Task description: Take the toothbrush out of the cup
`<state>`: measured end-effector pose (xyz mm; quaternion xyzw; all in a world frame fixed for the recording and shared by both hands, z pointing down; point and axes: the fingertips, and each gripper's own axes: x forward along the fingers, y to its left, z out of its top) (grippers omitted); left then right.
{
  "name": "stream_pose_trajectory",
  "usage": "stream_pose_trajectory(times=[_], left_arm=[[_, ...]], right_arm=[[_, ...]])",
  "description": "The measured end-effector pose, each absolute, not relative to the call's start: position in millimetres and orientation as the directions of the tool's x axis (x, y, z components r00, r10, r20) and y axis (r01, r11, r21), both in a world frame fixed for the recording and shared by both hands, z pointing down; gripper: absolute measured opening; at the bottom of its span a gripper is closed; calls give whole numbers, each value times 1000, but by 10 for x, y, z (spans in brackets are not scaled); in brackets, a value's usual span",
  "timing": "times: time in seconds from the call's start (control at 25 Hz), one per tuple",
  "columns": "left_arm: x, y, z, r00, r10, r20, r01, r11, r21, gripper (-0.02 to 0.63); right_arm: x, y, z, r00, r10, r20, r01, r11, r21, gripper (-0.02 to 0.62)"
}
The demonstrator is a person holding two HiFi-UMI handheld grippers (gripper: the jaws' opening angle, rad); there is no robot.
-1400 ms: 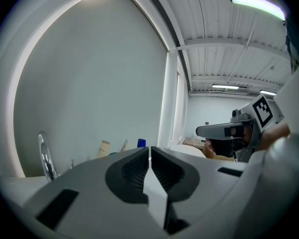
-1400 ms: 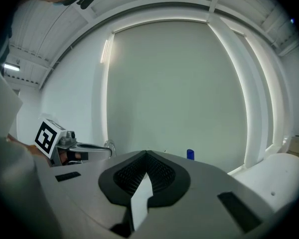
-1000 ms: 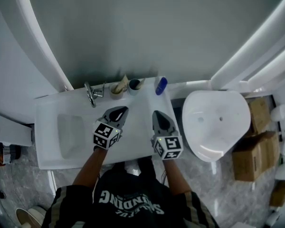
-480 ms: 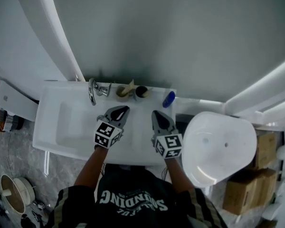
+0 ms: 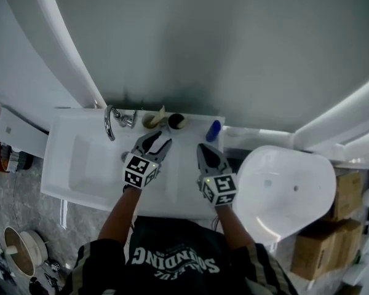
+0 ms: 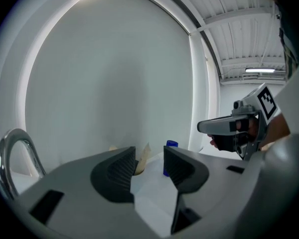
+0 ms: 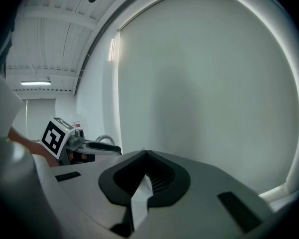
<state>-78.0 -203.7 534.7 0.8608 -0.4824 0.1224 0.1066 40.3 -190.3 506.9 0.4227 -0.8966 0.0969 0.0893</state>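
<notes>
Poised over the sink (image 5: 80, 165) with left gripper (image 5: 158, 139) jaws just opening, nothing between them, right gripper (image 5: 205, 147) pinched shut and empty, apparently readying a reach for the far-edge tan cup (image 5: 151, 121) and dark cup (image 5: 175, 121), toothbrush too small to pick out.

open counter (image 5: 183, 166) before cups (image 5: 152, 121), faucet (image 5: 107, 123) leftward

Evenly bright, soft shadows, strong fisheye edge distortion.
</notes>
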Motion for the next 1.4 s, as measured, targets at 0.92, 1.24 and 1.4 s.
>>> stream_pose_trajectory(times=[0.92,1.24,1.4], left_arm=[[-341,-2873,6171,494,-730,473,-839,-542,40,204],[-383,-2985,6294,460,-729,506,-851,-524,19,73],[-427,-2974,6232,446,-741,502,-853,-522,-11,41]], right_arm=[[1376,-1621,5466,-463,-815,349,-884,454,-113,-3],[1497,-1528,5548,-444,-820,360,-894,430,-123,-3],[1497,-1500,5546,-448,-818,362,-893,430,-133,-3]])
